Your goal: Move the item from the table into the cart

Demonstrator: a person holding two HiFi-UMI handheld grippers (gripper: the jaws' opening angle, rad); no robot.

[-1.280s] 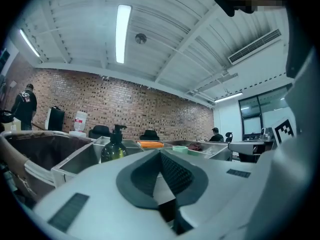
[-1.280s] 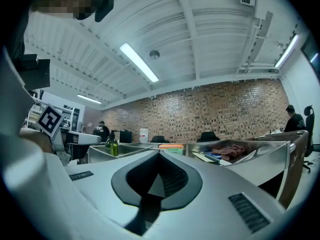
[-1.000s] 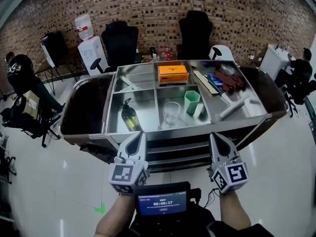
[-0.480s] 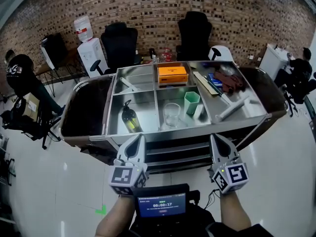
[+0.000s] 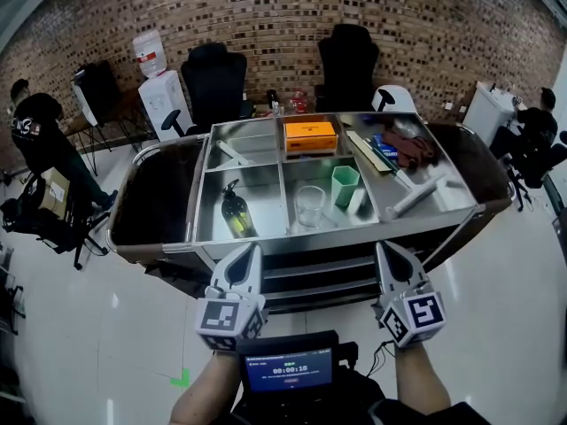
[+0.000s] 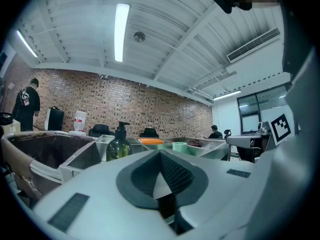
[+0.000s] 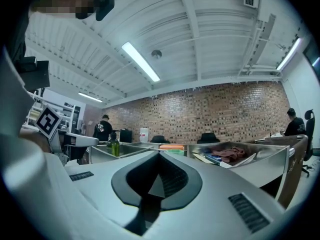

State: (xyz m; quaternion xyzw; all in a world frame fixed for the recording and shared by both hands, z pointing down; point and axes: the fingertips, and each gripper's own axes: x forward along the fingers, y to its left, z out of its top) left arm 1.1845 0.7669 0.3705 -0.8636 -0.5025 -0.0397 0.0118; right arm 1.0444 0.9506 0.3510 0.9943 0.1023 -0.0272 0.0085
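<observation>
A steel cart (image 5: 292,234) stands in front of me, its top split into compartments. In them I see a dark green pump bottle (image 5: 233,212), a clear glass (image 5: 309,205), a green cup (image 5: 344,184), an orange box (image 5: 310,134) and a dark red cloth (image 5: 409,144). My left gripper (image 5: 247,250) and right gripper (image 5: 387,248) hover side by side just short of the cart's front edge. Both are shut, with nothing between the pads. The left gripper view shows the bottle (image 6: 118,146) beyond its closed jaws. In the right gripper view the cloth (image 7: 231,153) lies ahead on the right.
Dark bags hang at the cart's left end (image 5: 151,197) and right end (image 5: 478,162). Office chairs (image 5: 215,76) and a water dispenser (image 5: 161,91) stand behind it by the brick wall. One person (image 5: 40,127) is at the far left, another (image 5: 536,127) at the far right. A small screen (image 5: 288,370) sits at my chest.
Both grippers stay where they were, still shut. The person at the far left has straightened up, and the view has shifted very slightly.
</observation>
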